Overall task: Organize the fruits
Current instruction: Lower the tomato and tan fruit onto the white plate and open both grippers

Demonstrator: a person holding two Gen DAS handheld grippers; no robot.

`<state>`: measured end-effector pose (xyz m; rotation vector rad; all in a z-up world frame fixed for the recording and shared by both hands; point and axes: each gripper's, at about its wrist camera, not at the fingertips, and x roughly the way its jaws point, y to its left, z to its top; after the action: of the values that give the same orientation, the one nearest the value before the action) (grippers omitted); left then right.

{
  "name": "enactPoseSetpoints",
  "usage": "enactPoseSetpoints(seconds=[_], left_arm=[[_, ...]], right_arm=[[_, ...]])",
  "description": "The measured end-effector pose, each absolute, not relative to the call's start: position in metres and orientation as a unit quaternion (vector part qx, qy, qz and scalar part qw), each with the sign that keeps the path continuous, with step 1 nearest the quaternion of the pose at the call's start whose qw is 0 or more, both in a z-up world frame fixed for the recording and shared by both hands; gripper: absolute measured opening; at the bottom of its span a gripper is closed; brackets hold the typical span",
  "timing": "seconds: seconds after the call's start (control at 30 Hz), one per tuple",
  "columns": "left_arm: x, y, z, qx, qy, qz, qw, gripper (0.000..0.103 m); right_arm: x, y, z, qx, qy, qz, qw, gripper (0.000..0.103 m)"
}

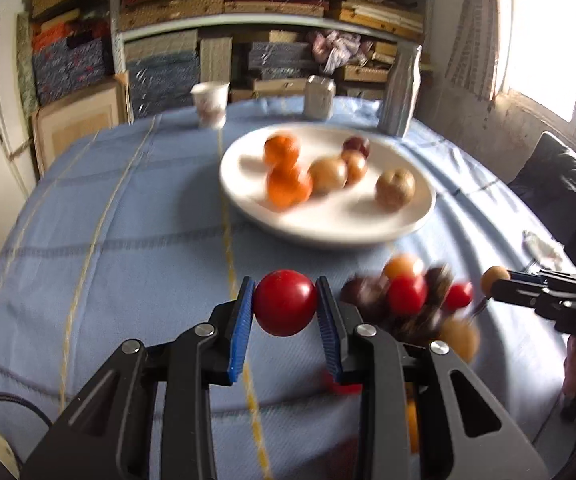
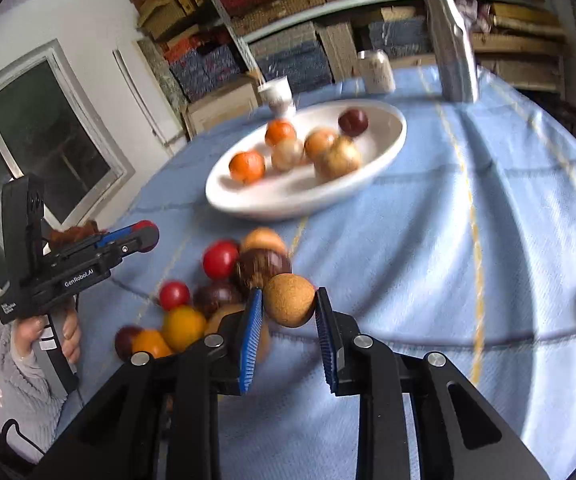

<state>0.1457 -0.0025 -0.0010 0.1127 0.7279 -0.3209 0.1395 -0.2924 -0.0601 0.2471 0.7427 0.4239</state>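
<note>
From the left wrist, the left gripper (image 1: pixel 286 304) clamps a red fruit (image 1: pixel 285 303) between its blue pads, above the blue tablecloth (image 1: pixel 128 220), short of the white plate (image 1: pixel 327 228) of fruit.

From the right wrist, the right gripper (image 2: pixel 289 306) pinches a tan fruit (image 2: pixel 289 300) beside the loose pile of fruit (image 2: pixel 224 280).

A round table draped in a pale blue cloth (image 1: pixel 128 216) with thin yellow and dark stripes fills the middle of a cluttered room. Behind it, white metal shelving (image 1: pixel 248 26) is packed with flat stacks of red, tan and blue-patterned boxes, more of them leaning on the floor below. Harsh daylight pours through a window (image 1: pixel 547 40) set in a rough, worn wall on one side; a second, white-framed sliding window (image 2: pixel 36 140) shows dark in the plain white wall (image 2: pixel 88 12) opposite.
</note>
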Motion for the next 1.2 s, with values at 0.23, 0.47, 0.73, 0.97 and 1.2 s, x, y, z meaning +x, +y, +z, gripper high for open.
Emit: enactPoseSetpoints(seconds=[0.23,0.47,0.73,0.97,1.2], left_arm=[[0.193,-0.055,0.019,0.088,0.339,-0.162,0.923,0.03],[0.234,-0.062,-0.009,0.074,0.372,-0.153,0.913,0.03],[0.246,-0.05,-0.009,0.049,0.371,-0.176,0.91,0.062],[0.22,-0.021,0.007,0.04,0.356,-0.147,0.922,0.077],[0.142,0.008,0.002,0.049,0.346,-0.142,0.926,0.087]], right_arm=[[0.187,-0.275,-0.003,0.055,0.325,0.189,0.925,0.027],[0.241,-0.244,-0.032,0.029,0.348,0.181,0.919,0.027],[0.242,-0.254,-0.04,0.061,0.34,0.196,0.918,0.046],[0.214,-0.273,-0.024,0.081,0.305,0.19,0.93,0.061],[0.16,-0.295,-0.032,0.13,0.282,0.187,0.932,0.079]])
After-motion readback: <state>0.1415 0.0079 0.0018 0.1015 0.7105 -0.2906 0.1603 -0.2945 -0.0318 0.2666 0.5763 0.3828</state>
